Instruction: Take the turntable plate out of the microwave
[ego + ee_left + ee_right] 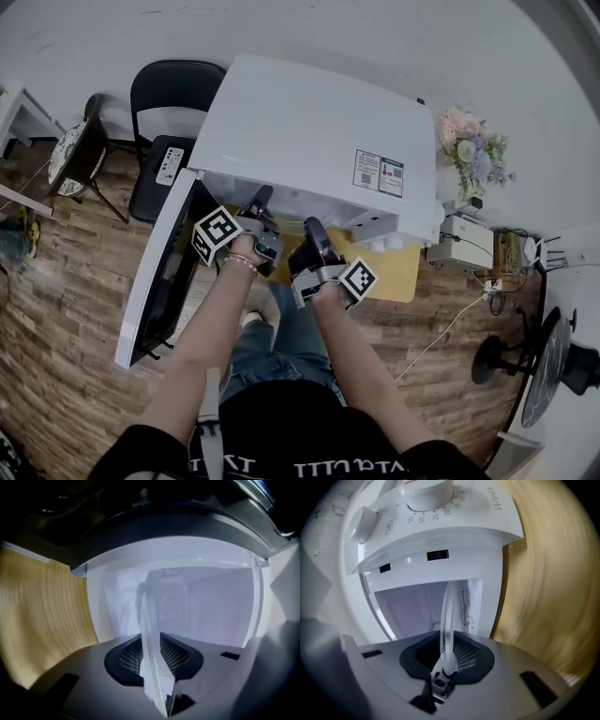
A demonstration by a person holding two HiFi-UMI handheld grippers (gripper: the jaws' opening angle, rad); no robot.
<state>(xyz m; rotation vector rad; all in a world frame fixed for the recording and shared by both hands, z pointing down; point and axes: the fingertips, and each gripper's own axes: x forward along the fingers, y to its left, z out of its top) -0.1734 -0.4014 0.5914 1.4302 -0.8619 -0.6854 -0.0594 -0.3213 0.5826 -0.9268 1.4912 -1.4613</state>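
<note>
While left tool [153,654] and right tool [446,654] clench the turntable plate [449,609], timer dial [429,493] shows 30, 25

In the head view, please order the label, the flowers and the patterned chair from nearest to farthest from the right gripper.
From the right gripper:
1. label: on the microwave top, just up and right.
2. flowers: far right, beside the microwave.
3. patterned chair: far left, on the floor.

Count: 1 white box-shaped microwave [309,131]; 1 clear glass turntable plate [151,641]; 2 grippers: left gripper [261,201], right gripper [314,231]; 2 black-framed chairs [178,89].
</note>
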